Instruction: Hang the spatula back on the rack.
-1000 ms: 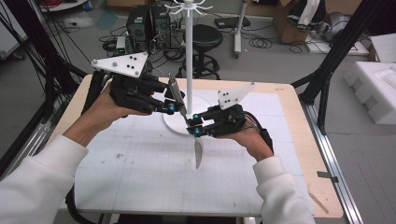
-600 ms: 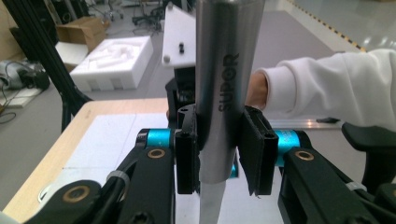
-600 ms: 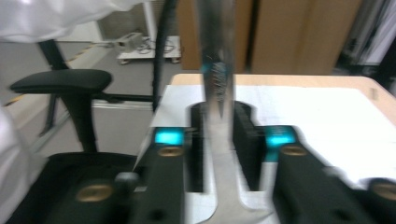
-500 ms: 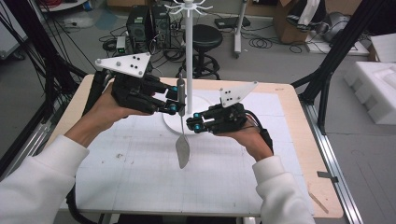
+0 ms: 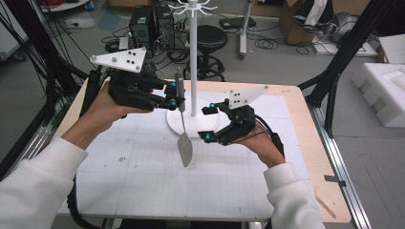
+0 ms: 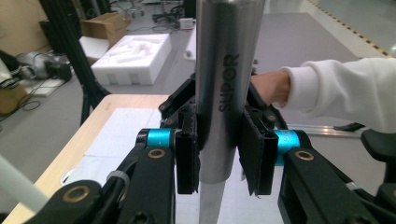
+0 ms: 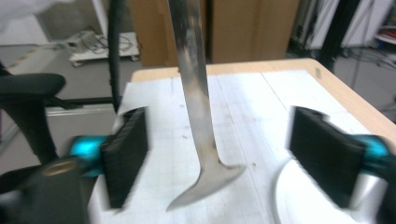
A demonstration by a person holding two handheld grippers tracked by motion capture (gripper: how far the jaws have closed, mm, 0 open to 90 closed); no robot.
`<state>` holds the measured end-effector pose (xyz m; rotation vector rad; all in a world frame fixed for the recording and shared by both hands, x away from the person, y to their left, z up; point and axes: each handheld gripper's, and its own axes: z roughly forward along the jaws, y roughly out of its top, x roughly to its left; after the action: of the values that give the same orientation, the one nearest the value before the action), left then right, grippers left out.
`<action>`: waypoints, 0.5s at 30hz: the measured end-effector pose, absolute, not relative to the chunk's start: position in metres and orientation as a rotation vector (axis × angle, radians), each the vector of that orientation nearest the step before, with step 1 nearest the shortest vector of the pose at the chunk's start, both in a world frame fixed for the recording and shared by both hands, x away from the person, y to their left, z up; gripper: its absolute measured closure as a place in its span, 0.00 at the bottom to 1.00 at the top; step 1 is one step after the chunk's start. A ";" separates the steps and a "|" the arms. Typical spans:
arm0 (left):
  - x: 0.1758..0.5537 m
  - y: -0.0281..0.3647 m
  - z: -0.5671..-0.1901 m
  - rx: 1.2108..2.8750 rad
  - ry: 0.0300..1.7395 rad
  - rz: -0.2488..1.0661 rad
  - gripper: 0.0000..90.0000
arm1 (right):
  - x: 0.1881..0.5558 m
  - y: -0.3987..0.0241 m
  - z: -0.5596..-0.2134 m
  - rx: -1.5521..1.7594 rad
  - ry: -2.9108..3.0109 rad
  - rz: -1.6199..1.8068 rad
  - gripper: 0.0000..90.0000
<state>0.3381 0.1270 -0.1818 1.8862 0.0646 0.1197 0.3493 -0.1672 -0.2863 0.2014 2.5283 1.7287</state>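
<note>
White matting (image 5: pixel 143 181) is lying wide and bare around the stand (image 5: pixel 193 57) — left gripper (image 5: pixel 177 97) is clamping the spatula (image 5: pixel 184 148) handle, blade hanging above the mat; right gripper (image 5: pixel 208 123) jaws have just been opening, spread wide, pads off the metal.

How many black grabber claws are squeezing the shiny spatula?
1. The left gripper squeezes the spatula by its handle, beside the white stand. The right gripper sits open beside it, its jaws having just opened.

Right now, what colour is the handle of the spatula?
Shiny silver metal, with dark lettering on the handle; the left gripper view shows it best.
</note>
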 end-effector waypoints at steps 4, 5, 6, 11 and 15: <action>0.340 0.129 -0.180 1.885 0.136 0.137 0.77 | 0.342 -0.170 -0.287 0.254 2.477 1.649 0.00; 0.340 0.130 -0.179 1.887 0.150 0.140 0.77 | 0.342 -0.170 -0.287 0.254 2.477 1.649 0.00; 0.340 0.130 -0.179 1.888 0.166 0.147 0.77 | 0.339 -0.173 -0.287 0.273 2.465 1.643 0.00; 0.342 0.131 -0.177 1.906 0.211 0.183 0.77 | 0.333 -0.183 -0.290 0.309 2.452 1.639 0.00; 0.344 0.132 -0.175 1.904 0.269 0.205 0.77 | 0.323 -0.197 -0.298 0.357 2.431 1.637 0.00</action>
<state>0.3441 0.1321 -0.1750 1.9038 0.2686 0.2048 0.3230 -0.1969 -0.2982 0.3566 2.4306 1.6367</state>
